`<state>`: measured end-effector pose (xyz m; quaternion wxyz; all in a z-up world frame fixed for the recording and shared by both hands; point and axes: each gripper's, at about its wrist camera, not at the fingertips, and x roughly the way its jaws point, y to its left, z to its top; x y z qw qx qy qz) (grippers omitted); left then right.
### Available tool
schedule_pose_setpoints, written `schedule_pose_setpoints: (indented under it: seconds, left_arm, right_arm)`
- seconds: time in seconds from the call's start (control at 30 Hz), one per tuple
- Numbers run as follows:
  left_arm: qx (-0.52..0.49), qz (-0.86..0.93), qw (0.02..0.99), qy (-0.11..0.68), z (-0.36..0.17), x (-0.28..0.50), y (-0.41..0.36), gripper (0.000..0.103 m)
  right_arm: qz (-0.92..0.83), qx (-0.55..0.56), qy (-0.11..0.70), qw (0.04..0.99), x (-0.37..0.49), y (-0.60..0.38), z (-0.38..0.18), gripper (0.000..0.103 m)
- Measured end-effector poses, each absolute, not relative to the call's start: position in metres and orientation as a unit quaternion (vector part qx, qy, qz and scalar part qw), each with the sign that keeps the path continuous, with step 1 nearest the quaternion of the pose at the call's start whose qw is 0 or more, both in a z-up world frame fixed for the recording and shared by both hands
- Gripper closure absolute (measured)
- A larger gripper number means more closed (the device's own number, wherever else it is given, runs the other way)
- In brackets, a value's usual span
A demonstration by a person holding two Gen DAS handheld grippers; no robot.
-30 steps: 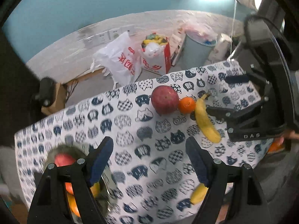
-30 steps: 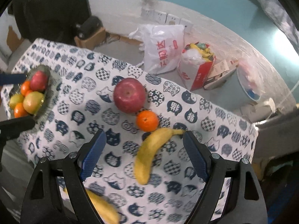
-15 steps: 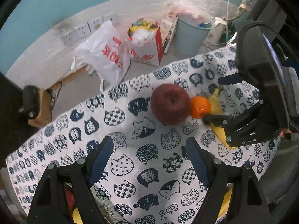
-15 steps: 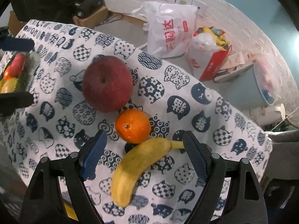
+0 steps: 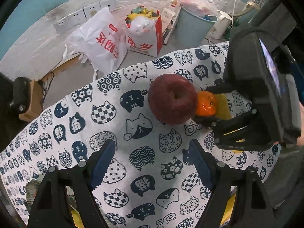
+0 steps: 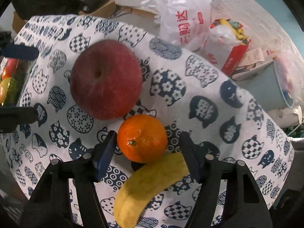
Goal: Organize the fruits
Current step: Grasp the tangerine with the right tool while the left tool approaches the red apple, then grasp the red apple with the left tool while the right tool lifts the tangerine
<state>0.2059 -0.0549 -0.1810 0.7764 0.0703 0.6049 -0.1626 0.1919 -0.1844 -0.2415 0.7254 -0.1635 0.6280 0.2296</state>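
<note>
Orange point(image 6: 142, 137) sits between my right claw's point(image 6: 147, 152) closing pads, not yet gripped; my left claw point(image 5: 152, 163) hangs open near the apple point(image 5: 172, 98).

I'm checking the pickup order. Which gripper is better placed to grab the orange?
Right. The right gripper has just been closing, with the orange between its fingers; whether the pads touch is unclear. The left gripper is open over bare cloth, the apple between it and the orange.

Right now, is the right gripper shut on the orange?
Not yet. The right gripper has been closing around the orange, but gaps remain on both sides.
</note>
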Motion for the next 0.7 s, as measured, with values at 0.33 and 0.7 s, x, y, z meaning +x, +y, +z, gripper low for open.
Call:
schedule_pose_setpoints:
  seconds: [0.33,0.7]
  left_arm:
    - [0.056,-0.17,0.781,0.598,-0.184,0.223,-0.076,0.015]
    - [0.036,-0.167,0.773,0.611,-0.205,0.246,-0.098,0.015]
  right_arm:
    - [0.224,-0.122,0.607,0.752,0.19,-0.203,-0.219,0.054]
    - [0.169,-0.066,0.6,0.779,0.191,-0.254,-0.192,0.054]
